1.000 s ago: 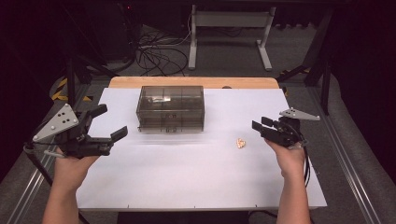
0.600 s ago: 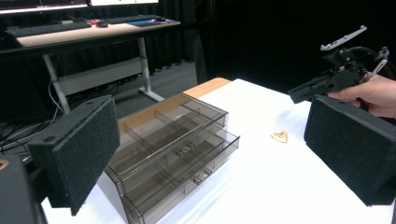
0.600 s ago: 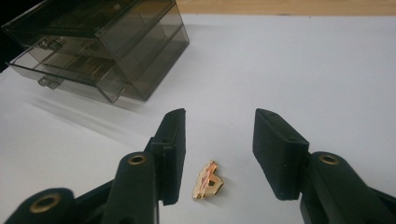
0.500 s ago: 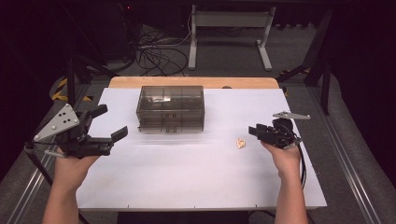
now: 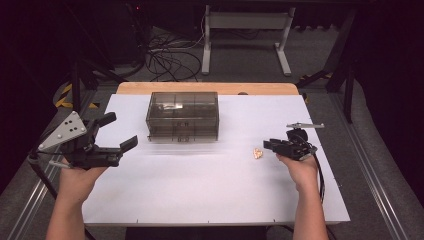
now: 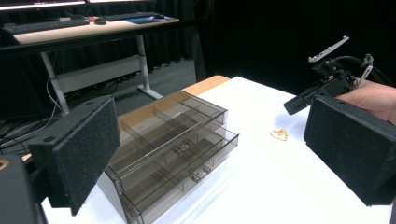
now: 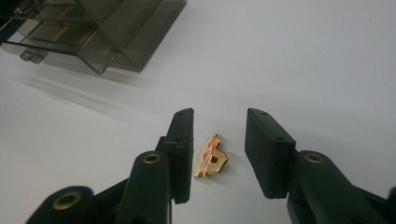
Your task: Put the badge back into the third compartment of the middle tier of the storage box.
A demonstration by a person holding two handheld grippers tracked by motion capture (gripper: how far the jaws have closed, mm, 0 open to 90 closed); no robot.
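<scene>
Right gripper [image 7: 218, 154] low over the white table [image 5: 200, 200], jaws either side of a small gold clip [image 7: 211, 161].

Jaws have just been closing; the clip lies flat between them, near the left pad, not yet pinched, gap on both sides. Clip sits right of the smoky clear drawer box [image 5: 182, 116], well apart from it. Box: drawers shut, top tray split into compartments, one small pale item in a rear compartment. Left gripper [image 5: 120, 135] off the table's left edge, jaws wide, holding nothing. Broad bare sheet in front of the box and between both hands.
</scene>
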